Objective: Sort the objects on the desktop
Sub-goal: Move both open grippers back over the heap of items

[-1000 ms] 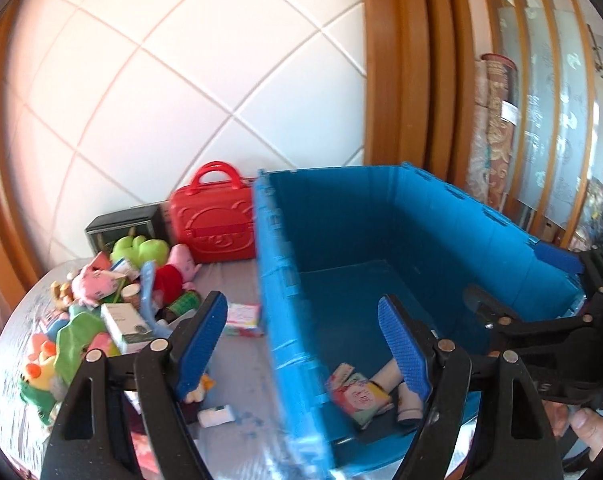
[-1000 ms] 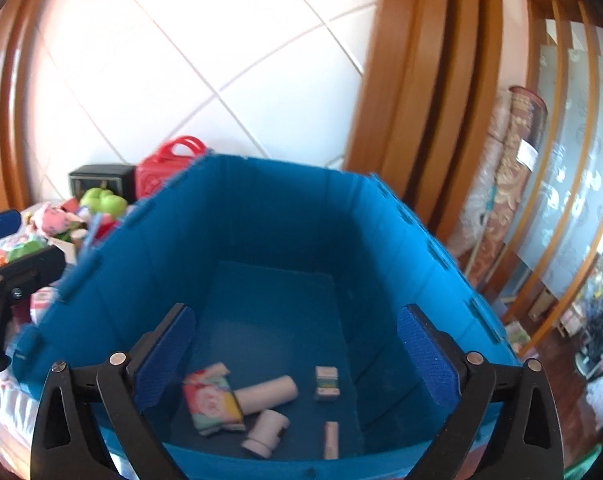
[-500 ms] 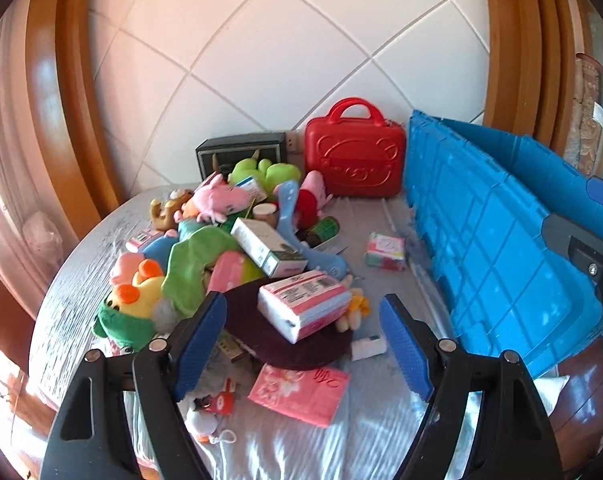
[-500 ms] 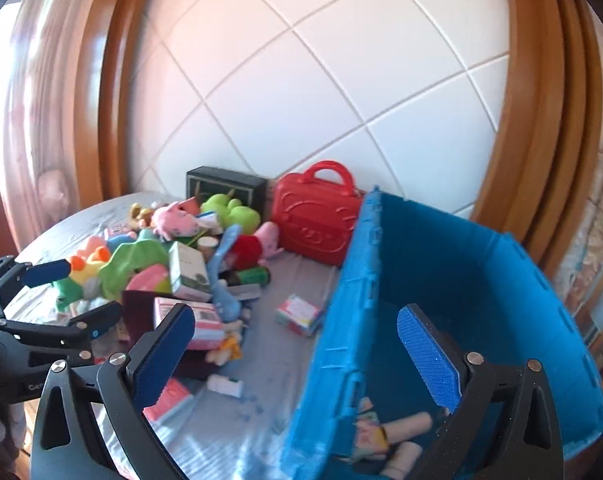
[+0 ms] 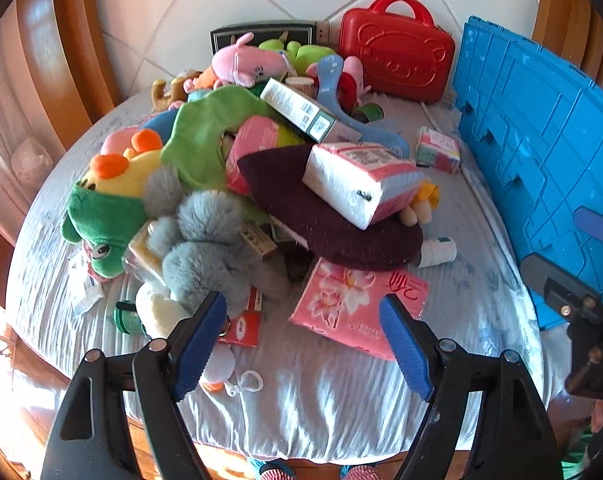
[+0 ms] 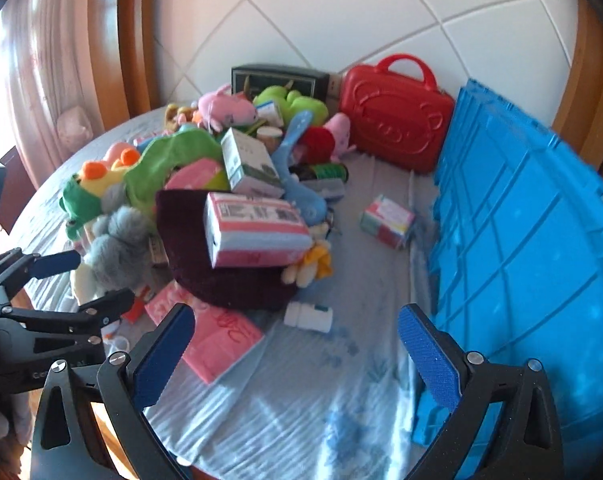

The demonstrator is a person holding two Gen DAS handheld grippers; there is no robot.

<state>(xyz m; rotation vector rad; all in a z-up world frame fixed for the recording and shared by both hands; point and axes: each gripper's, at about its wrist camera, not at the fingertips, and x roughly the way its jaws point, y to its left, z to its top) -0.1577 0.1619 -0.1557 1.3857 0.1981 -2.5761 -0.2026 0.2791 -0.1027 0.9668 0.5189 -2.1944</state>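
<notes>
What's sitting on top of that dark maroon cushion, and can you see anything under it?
A pink-and-white tissue pack lies on the maroon cushion. A flat pink floral pack pokes out from under its near edge; whatever else it covers is hidden.

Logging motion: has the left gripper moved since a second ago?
Yes. The left gripper was over the blue crate; it now hovers open over the pink pack, crate to its right.

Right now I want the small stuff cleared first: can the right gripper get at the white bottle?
Probably yes: the right gripper is open and empty, and the white bottle lies alone on bare cloth ahead.
</notes>
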